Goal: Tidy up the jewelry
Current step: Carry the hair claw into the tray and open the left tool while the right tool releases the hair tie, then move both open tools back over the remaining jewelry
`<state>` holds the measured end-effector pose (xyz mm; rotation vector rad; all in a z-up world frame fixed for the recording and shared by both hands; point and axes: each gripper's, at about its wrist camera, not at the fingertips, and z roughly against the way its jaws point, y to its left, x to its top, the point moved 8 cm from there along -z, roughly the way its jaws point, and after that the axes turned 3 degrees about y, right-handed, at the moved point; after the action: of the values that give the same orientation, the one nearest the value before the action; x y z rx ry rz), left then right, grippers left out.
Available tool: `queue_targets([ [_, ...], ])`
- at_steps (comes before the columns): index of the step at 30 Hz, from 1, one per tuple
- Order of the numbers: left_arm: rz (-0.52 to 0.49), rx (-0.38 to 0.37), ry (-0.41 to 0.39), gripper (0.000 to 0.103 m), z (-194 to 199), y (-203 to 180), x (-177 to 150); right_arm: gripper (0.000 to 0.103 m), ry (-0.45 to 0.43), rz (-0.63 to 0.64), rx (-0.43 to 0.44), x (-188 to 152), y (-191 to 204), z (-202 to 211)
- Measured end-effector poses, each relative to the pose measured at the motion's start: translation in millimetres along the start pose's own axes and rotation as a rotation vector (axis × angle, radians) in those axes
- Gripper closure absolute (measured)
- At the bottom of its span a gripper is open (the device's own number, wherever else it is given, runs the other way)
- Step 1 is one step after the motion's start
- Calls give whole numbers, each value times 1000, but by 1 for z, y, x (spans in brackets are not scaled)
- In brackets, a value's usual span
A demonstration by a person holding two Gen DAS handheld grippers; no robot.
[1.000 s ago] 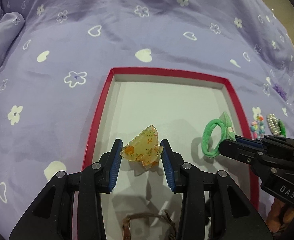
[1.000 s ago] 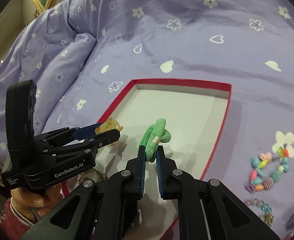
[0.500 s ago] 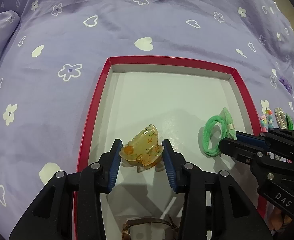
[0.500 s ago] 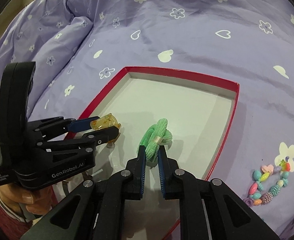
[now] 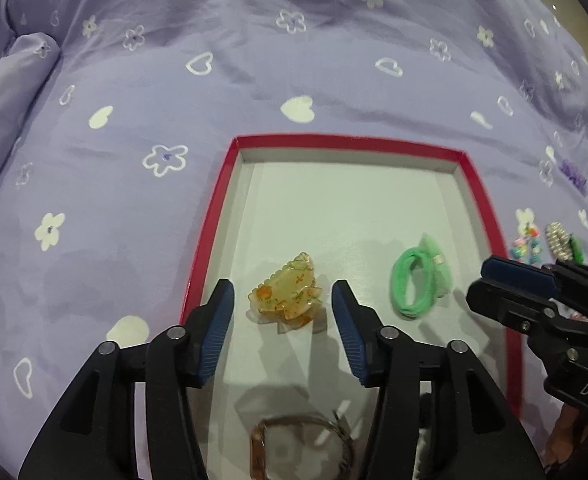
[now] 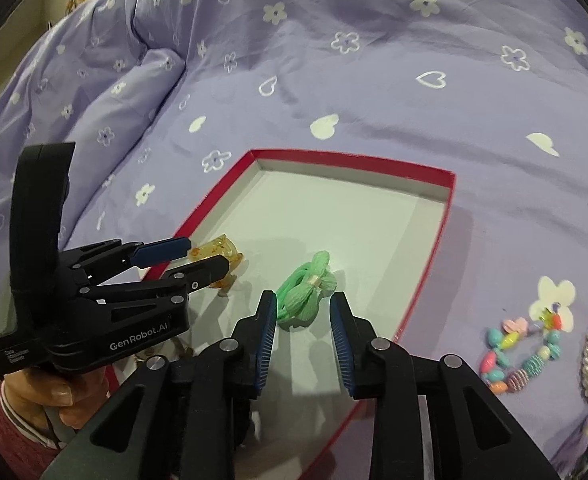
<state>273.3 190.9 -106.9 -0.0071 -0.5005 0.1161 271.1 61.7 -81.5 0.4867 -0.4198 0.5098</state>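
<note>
Both jaws have just been opening: the left hand-held gripper (image 5: 281, 304) now stands released around the amber floral hair claw (image 5: 285, 300), and the right hand-held gripper (image 6: 302, 320) released around the green hair tie (image 6: 308, 294), pads clear of each. Both pieces lie in the red-rimmed tray (image 5: 350, 142) on the bed (image 5: 173, 120), the translucent claw near its left edge, the looped tie toward its right edge.

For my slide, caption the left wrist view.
Open left claw releases amber hair clip into red tray.

"GenRobot.AI" is printed in white on the left gripper (image 6: 209, 258); the right gripper (image 5: 512, 280) shows only "DAS".
</note>
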Motion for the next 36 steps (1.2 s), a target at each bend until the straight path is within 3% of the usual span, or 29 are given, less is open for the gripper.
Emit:
queue_targets([
  [3,24,-16,-33,47,16,-3,-1,67,-45,-28,15,-3,-3,20],
  [12,63,-107,-84,46,55,-35,-12,64,-139,-129,16,-25,-34,77],
  [24,-55,-179,-87,46,76,-110,-24,64,-212,-261,-82,-76,-105,143],
  [36,-175,-206,-48,46,67,-171,-37,64,-248,-371,-150,-109,-166,176],
])
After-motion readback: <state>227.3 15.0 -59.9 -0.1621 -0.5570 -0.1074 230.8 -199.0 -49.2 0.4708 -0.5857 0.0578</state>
